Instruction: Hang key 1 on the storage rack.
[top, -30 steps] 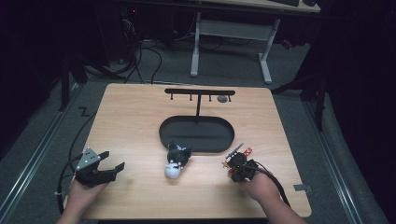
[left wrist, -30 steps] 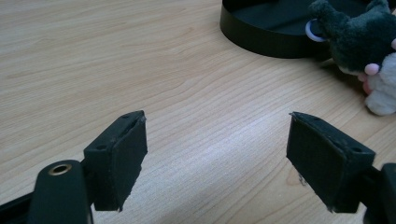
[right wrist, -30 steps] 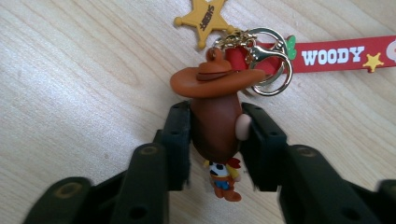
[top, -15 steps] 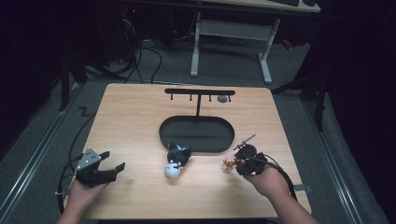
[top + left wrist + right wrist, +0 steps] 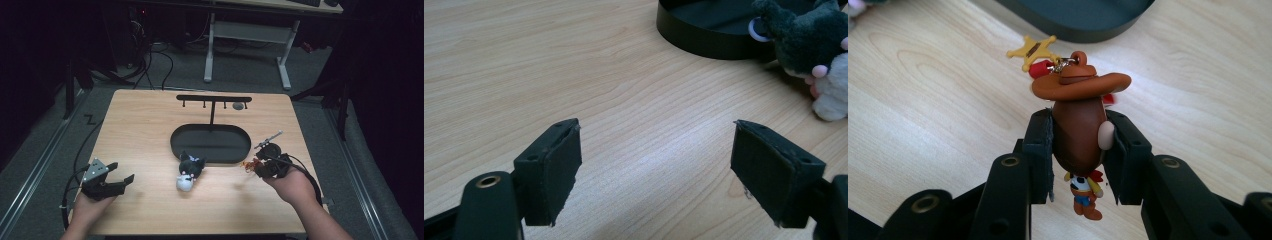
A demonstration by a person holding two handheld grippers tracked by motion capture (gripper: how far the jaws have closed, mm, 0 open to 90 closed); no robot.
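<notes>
Comparing with a second before: the right gripper [image 5: 266, 165] had risen off the table [image 5: 145, 125], carrying the cowboy keychain [image 5: 1079, 125].
Room: dark, with a white-legged desk [image 5: 245, 35] beyond the table.
Surface: pale wood grain, bearing a black oval tray [image 5: 210, 142] with a hook rack [image 5: 213, 100].
Plush toy [image 5: 188, 171]: lay just before the tray, unmoved.
Left gripper [image 5: 112, 182]: jaws spread wide, nothing between, resting where it was.
Right gripper: pinched on the keychain's brown head, star charm [image 5: 1032, 50] dangling.

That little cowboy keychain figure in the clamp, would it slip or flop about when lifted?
The brown-hatted cowboy keychain figure probably stays put: the right gripper has its fingers squeezing its head. It looks rigid and light. Its yellow star charm on a ring would likely swing.
</notes>
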